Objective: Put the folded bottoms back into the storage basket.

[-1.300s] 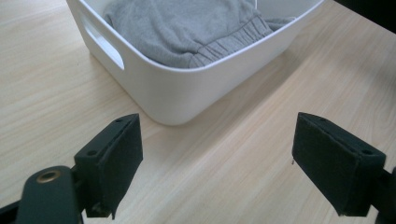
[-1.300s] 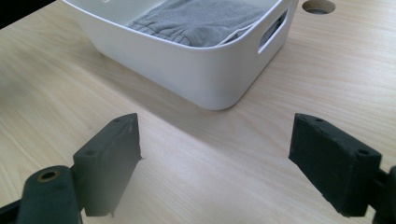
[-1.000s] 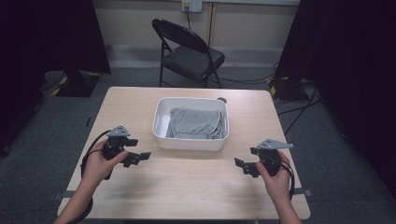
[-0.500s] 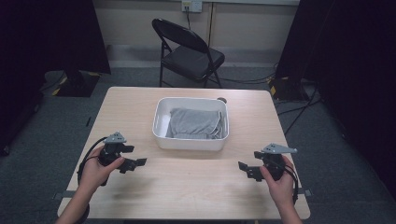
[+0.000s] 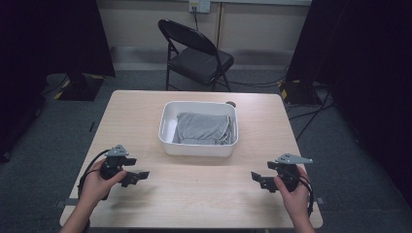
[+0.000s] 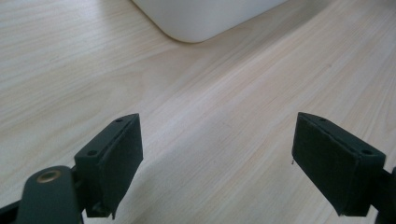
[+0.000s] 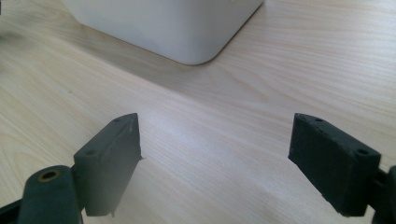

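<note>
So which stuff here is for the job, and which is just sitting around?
For the job:
- white bin on the table
- grey cloth folded inside the bin
- left gripper, jaws open, holding nothing
- right gripper, jaws open, holding nothing

Just sitting around:
- black folding chair behind the table
- small dark thing by the bin's far corner, too small to tell

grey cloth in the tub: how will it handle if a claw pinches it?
The cloth lies folded and creased in the tub, so it is probably floppy: a pinch would likely lift one layer and let the rest drape. It looks light and unlikely to slip. The tub may shift if the cloth drags on its wall.
</note>
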Demonstrator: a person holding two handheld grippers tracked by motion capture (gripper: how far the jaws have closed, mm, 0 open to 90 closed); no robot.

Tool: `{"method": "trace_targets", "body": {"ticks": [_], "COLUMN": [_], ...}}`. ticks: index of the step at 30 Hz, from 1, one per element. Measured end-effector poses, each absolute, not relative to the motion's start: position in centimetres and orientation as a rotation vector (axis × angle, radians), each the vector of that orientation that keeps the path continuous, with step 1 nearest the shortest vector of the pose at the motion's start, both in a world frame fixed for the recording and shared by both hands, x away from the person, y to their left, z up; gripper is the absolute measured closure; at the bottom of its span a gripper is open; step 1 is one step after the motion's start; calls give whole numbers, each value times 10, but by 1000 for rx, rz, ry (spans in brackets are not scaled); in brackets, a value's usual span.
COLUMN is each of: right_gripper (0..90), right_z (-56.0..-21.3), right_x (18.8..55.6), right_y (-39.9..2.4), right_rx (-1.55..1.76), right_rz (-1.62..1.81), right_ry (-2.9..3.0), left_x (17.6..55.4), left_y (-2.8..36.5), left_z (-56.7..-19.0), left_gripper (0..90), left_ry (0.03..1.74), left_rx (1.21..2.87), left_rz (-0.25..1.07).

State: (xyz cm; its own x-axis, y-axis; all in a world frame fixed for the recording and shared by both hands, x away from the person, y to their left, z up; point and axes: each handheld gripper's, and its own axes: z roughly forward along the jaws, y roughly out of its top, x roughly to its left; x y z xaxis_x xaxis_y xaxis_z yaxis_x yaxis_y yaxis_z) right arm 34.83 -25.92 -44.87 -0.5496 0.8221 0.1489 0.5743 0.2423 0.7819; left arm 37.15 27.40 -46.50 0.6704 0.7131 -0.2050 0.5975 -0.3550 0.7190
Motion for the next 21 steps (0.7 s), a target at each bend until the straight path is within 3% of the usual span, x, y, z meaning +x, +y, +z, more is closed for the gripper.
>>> {"method": "trace_targets", "body": {"ticks": [21], "right_gripper": [161], "right_z": [-460], "right_x": [340], "right_y": [-275], "right_rx": [1338], "right_rz": [1184], "right_ry": [2218], "left_x": [360], "left_y": [288], "left_z": [-476], "left_gripper": [160], "left_ry": [1014], "left_rx": [2099], "left_rz": [189]}}
